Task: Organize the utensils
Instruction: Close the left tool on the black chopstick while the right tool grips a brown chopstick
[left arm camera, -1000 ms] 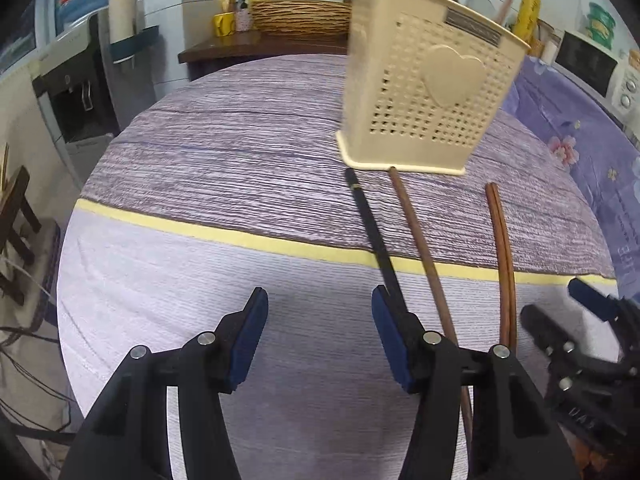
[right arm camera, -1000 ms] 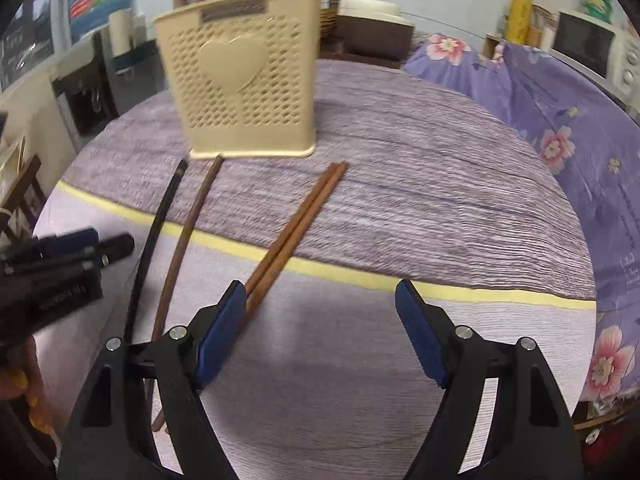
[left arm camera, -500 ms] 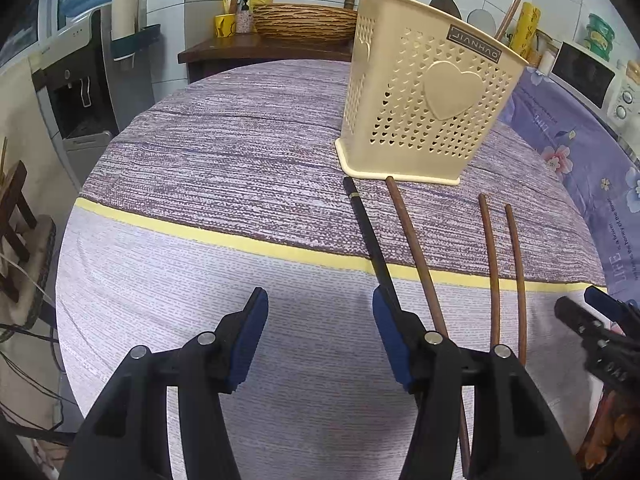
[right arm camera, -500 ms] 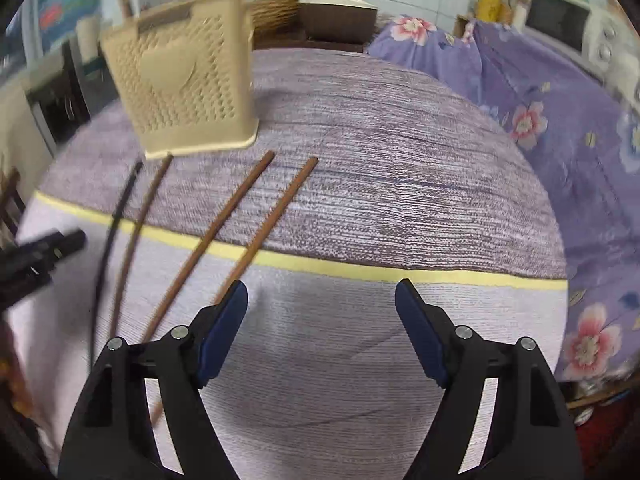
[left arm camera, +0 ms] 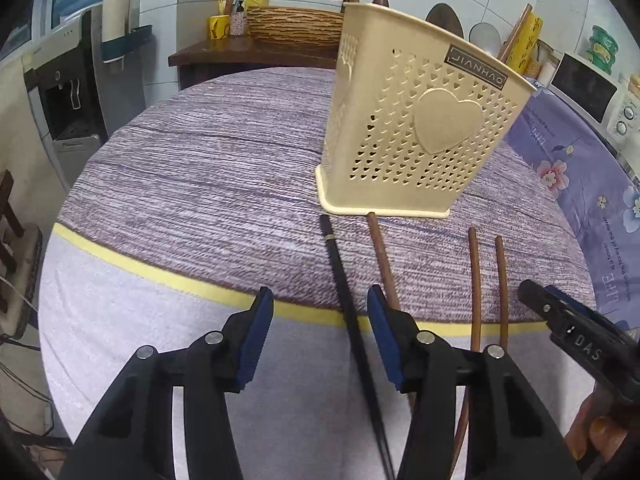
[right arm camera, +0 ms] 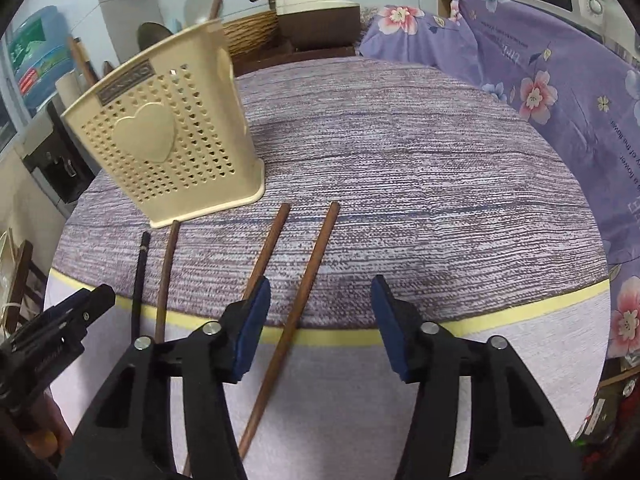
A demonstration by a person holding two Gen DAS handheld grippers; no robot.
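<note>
A cream perforated utensil basket (left arm camera: 416, 136) (right arm camera: 176, 148) stands on the round table with a few handles sticking out of it. Several chopsticks lie in front of it: one black (left arm camera: 344, 276) (right arm camera: 138, 280), one dark brown (left arm camera: 382, 256) (right arm camera: 164, 280), and a brown pair (left arm camera: 486, 284) (right arm camera: 280, 240). My left gripper (left arm camera: 320, 336) is open, with the black chopstick between its jaws. My right gripper (right arm camera: 320, 328) is open, with one brown chopstick (right arm camera: 304, 292) between its jaws. Each gripper shows in the other's view, the right (left arm camera: 576, 340) and the left (right arm camera: 60, 328).
The table wears a purple-grey striped cloth with a yellow band (left arm camera: 168, 280) (right arm camera: 500, 320). A purple flowered cloth (right arm camera: 560, 92) lies at the right. A wicker basket (left arm camera: 292, 24), a water dispenser (left arm camera: 68, 92) and a microwave (left arm camera: 588, 92) stand beyond the table.
Both grippers moved forward toward the chopsticks and basket. The brown pair, lying together a second ago, now lies spread apart. Both grippers stayed open.
</note>
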